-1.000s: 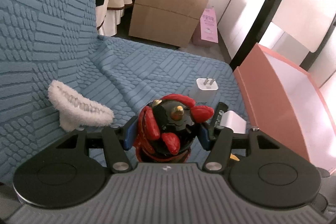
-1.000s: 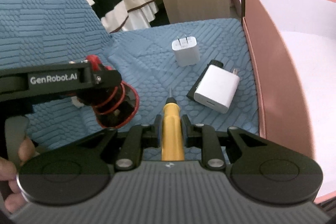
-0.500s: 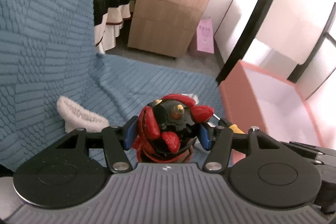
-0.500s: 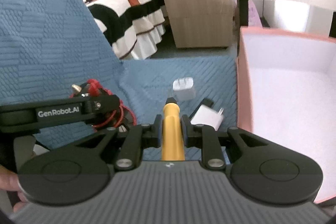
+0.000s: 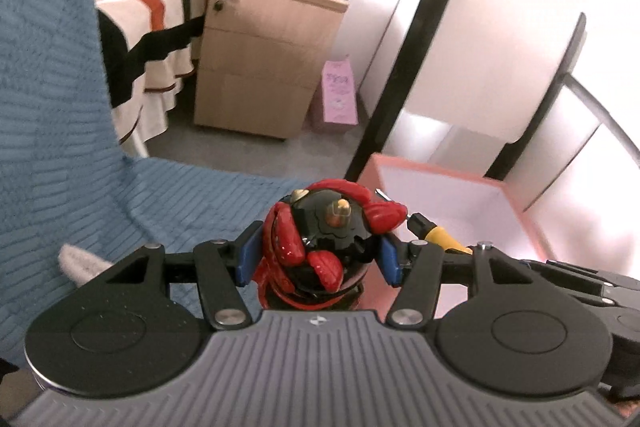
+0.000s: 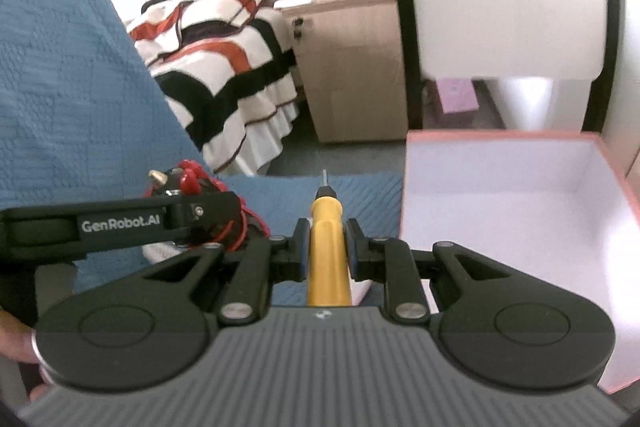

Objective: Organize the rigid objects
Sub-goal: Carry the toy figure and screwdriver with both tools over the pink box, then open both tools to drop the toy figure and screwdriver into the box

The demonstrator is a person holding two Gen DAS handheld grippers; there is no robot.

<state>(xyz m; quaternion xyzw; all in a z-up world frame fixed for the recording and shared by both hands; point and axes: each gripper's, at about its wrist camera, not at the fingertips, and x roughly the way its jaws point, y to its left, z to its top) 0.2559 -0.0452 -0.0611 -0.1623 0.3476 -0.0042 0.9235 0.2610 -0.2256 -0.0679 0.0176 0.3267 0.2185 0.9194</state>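
My left gripper (image 5: 319,253) is shut on a glossy red and black figurine (image 5: 322,235), its blue pads pressing both sides. The same figurine (image 6: 188,183) shows in the right wrist view behind the left gripper's black side bar. A yellow-handled screwdriver (image 6: 329,247) is clamped in my right gripper (image 6: 328,247), its tip pointing forward. Its black collar and yellow handle (image 5: 438,234) peek in beside the figurine in the left wrist view. An open salmon-pink box (image 6: 404,195) with a white inside stands on the right, its near wall (image 5: 372,183) just behind the figurine.
Both grippers hang above a blue textured sofa cover (image 5: 192,195). A white fluffy item (image 5: 78,261) lies on it at the left. Behind stand a wooden cabinet (image 5: 260,59), a striped bed (image 6: 224,67), a pink bag (image 5: 340,95) and a black pole (image 5: 404,63). A hand (image 6: 16,339) holds the left gripper.
Both grippers have risen off the sofa with the figurine and screwdriver held. The two white chargers have dropped out of view, and the box's inside now shows.
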